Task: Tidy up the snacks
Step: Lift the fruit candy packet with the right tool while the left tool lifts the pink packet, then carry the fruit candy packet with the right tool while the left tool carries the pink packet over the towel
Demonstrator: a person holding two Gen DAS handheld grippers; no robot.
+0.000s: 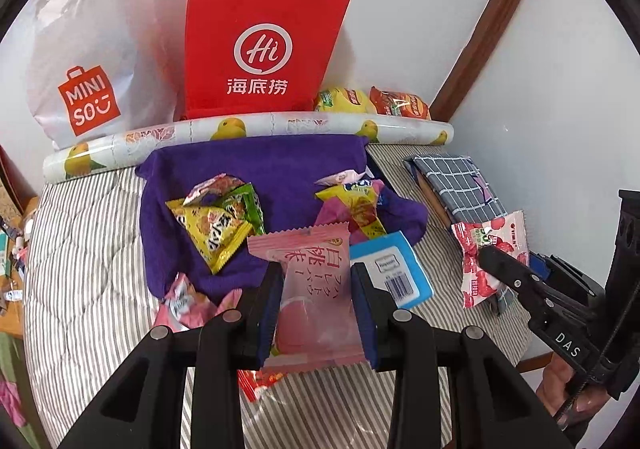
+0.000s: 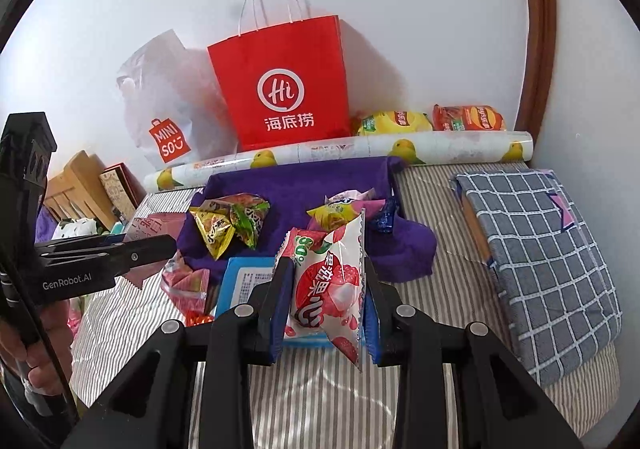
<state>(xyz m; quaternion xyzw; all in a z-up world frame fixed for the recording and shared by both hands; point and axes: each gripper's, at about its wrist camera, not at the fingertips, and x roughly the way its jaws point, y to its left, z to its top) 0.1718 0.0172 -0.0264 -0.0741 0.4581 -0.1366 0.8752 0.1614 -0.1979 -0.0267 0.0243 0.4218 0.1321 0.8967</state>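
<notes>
Pink and translucent, the peach-print snack packet (image 1: 316, 289) sat clamped between the blue pads of the left gripper (image 1: 318, 305), held above the grey-striped bed (image 1: 88, 233). The right gripper (image 2: 327, 301) was clenched on a white lychee-print jelly pouch (image 2: 330, 285). Beyond them, triangular yellow and green snack packs (image 1: 220, 221) lay on a purple towel (image 1: 280, 161) before a red paper bag (image 1: 260, 45).

"Hi 海底捞" marks the red paper bag (image 1: 262, 49), "MINISO" the white plastic bag (image 1: 88, 49), "GenRobot.AI" the left gripper (image 2: 152, 247).
</notes>
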